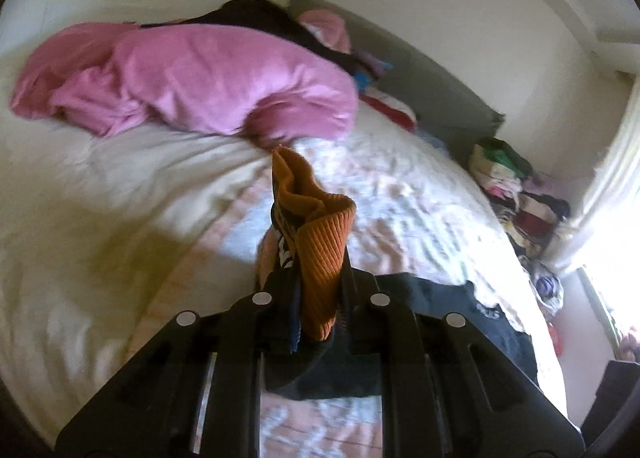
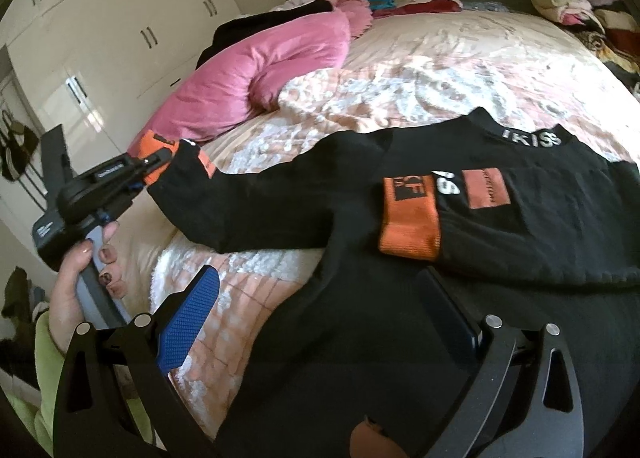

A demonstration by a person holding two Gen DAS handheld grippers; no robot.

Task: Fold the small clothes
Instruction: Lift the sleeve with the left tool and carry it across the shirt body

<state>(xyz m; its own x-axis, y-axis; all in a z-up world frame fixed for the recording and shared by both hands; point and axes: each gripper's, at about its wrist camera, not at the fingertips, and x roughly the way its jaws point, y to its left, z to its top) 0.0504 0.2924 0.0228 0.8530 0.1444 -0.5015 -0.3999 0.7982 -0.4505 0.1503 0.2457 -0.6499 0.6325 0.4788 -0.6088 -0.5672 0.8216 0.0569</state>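
A small black sweater (image 2: 500,226) with orange cuffs and patches lies flat on the bed. One sleeve is folded across the chest, its orange cuff (image 2: 408,226) on the front. The other sleeve (image 2: 256,202) stretches out to the left. My left gripper (image 1: 310,278) is shut on that sleeve's orange cuff (image 1: 320,242); it shows in the right wrist view (image 2: 154,166) at the left, held above the bed. My right gripper (image 2: 320,310) is open, low over the sweater's bottom hem, its blue pad (image 2: 188,322) to the left.
A pink duvet (image 1: 192,78) is bunched at the bed's far side on the floral bedspread (image 2: 440,70). Piles of clothes (image 1: 516,194) sit beside the bed at the right. White wardrobes (image 2: 120,18) stand behind.
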